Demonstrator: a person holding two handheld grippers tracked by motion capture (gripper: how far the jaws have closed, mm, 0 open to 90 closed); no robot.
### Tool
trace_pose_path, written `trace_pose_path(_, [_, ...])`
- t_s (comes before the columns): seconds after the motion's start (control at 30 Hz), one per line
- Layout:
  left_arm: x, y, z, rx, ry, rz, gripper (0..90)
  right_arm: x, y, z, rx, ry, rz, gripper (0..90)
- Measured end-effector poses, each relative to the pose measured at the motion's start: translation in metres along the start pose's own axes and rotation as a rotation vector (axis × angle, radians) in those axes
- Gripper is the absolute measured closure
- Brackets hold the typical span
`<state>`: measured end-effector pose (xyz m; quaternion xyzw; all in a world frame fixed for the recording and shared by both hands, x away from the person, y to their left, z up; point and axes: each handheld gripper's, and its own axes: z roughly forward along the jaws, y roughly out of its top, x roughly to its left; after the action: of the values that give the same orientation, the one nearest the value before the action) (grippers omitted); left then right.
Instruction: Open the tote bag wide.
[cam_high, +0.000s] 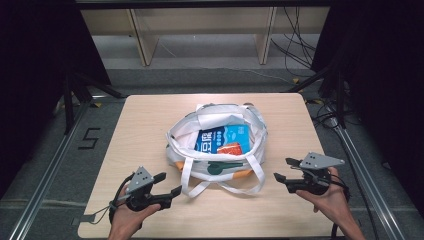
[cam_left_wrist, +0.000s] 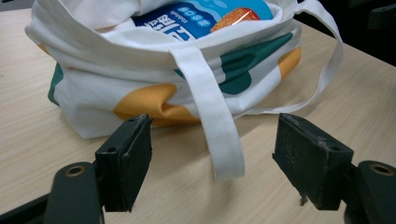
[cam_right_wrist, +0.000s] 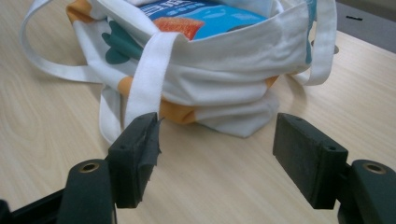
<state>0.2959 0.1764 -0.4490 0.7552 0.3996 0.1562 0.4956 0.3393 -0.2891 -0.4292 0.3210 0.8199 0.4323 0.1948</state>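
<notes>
A white tote bag (cam_high: 215, 150) with green and orange patches sits slumped in the middle of the wooden table (cam_high: 145, 120). Inside it lies a blue snack packet (cam_high: 222, 138) with an orange picture. The bag's white straps (cam_high: 222, 187) loop onto the table toward the near edge. My left gripper (cam_high: 168, 184) hovers at the bag's near left, open, one strap (cam_left_wrist: 212, 126) running down between its jaws without touching the pads. My right gripper (cam_high: 285, 169) stands open at the bag's near right, with nothing between its jaws; a strap (cam_right_wrist: 144, 79) hangs just beyond its left jaw.
Bare tabletop lies on both sides of the bag and along the near edge. Metal rails (cam_high: 47, 170) flank the table on the floor. Wooden shelving legs (cam_high: 142, 42) and loose cables (cam_high: 295, 45) sit beyond the far edge.
</notes>
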Motion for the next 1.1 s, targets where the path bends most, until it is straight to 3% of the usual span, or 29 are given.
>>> trace_pose_path(0.03, [-0.001, -0.002, -0.001, -0.001, 0.004, -0.003, 26.8, -0.001, -0.001, -0.001, 0.0, -0.003, -0.012, 32.5])
trace_pose_path(0.07, [-0.002, -0.005, -0.001, 0.004, 0.003, 0.007, 26.7, 0.002, -0.003, -0.001, 0.007, 0.001, 0.014, 32.5])
trace_pose_path(0.1, [-0.004, -0.007, -0.001, 0.0, 0.002, 0.002, 26.6, 0.001, -0.004, -0.001, 0.003, -0.002, -0.015, 32.6])
trace_pose_path(0.17, [-0.005, -0.01, -0.001, 0.006, -0.001, 0.006, 26.6, 0.004, -0.007, -0.002, 0.02, 0.007, 0.015, 32.6])
trace_pose_path(0.23, [-0.007, -0.013, -0.002, 0.013, 0.004, 0.003, 26.5, 0.003, -0.008, -0.001, 0.009, 0.004, -0.012, 32.7])
trace_pose_path(0.33, [-0.01, -0.019, -0.002, 0.022, -0.002, 0.013, 26.5, 0.008, -0.013, -0.002, 0.028, 0.021, 0.012, 32.7])
trace_pose_path(0.37, [-0.011, -0.02, -0.002, 0.028, 0.005, 0.013, 26.5, 0.008, -0.015, -0.001, 0.025, 0.015, -0.009, 32.6])
trace_pose_path(0.4, [-0.011, -0.021, -0.002, 0.026, 0.001, 0.01, 26.5, 0.011, -0.017, -0.001, 0.032, 0.018, 0.013, 32.7])
trace_pose_path(0.43, [-0.01, -0.022, -0.002, 0.028, -0.005, 0.033, 26.4, 0.012, -0.018, -0.002, 0.032, 0.017, 0.006, 32.7])
trace_pose_path(0.47, [-0.012, -0.024, -0.002, 0.028, 0.001, 0.011, 26.4, 0.012, -0.02, -0.002, 0.041, 0.023, 0.006, 32.7])
trace_pose_path(0.57, [-0.012, -0.027, -0.002, 0.039, 0.006, 0.013, 26.2, 0.012, -0.025, -0.003, 0.045, 0.031, 0.005, 32.7])
trace_pose_path(0.6, [-0.013, -0.029, -0.001, 0.032, 0.003, 0.004, 26.2, 0.015, -0.027, -0.004, 0.056, 0.031, 0.032, 32.6])
trace_pose_path(0.63, [-0.013, -0.03, -0.002, 0.038, 0.005, 0.002, 26.1, 0.013, -0.029, -0.003, 0.044, 0.024, 0.006, 32.6])
trace_pose_path(0.67, [-0.012, -0.031, -0.002, 0.045, 0.005, 0.034, 26.0, 0.013, -0.031, -0.003, 0.047, 0.024, 0.01, 32.6])
trace_pose_path(0.73, [-0.014, -0.036, -0.001, 0.042, 0.006, -0.007, 25.8, 0.016, -0.035, -0.003, 0.066, 0.026, 0.043, 32.5])
trace_pose_path(0.8, [-0.015, -0.039, -0.002, 0.055, 0.009, 0.007, 25.4, 0.015, -0.039, -0.004, 0.069, 0.033, 0.032, 32.6])
trace_pose_path(0.83, [-0.015, -0.04, -0.003, 0.061, 0.012, 0.008, 25.4, 0.019, -0.041, -0.005, 0.088, 0.037, 0.07, 32.6])
trace_pose_path(0.87, [-0.016, -0.041, -0.003, 0.06, 0.013, 0.007, 25.4, 0.015, -0.042, -0.005, 0.068, 0.028, 0.025, 32.5])
trace_pose_path(0.9, [-0.015, -0.042, -0.003, 0.059, 0.01, 0.021, 25.4, 0.016, -0.044, -0.005, 0.07, 0.034, 0.042, 32.5])
trace_pose_path(0.93, [-0.016, -0.044, -0.002, 0.06, 0.012, -0.007, 25.2, 0.016, -0.045, -0.007, 0.077, 0.034, 0.047, 32.4])
trace_pose_path(0.97, [-0.016, -0.045, -0.003, 0.065, 0.012, 0.004, 25.1, 0.015, -0.048, -0.007, 0.07, 0.039, 0.043, 32.3])
trace_pose_path(1.03, [-0.015, -0.047, -0.003, 0.065, 0.014, -0.001, 24.5, 0.018, -0.052, -0.011, 0.067, 0.028, 0.079, 32.3])
trace_pose_path(1.07, [-0.015, -0.048, -0.004, 0.062, 0.016, -0.004, 24.4, 0.016, -0.053, -0.011, 0.066, 0.032, 0.059, 32.2])
trace_pose_path(1.1, [-0.015, -0.049, -0.003, 0.055, 0.016, -0.015, 24.3, 0.017, -0.055, -0.012, 0.064, 0.024, 0.078, 32.0])
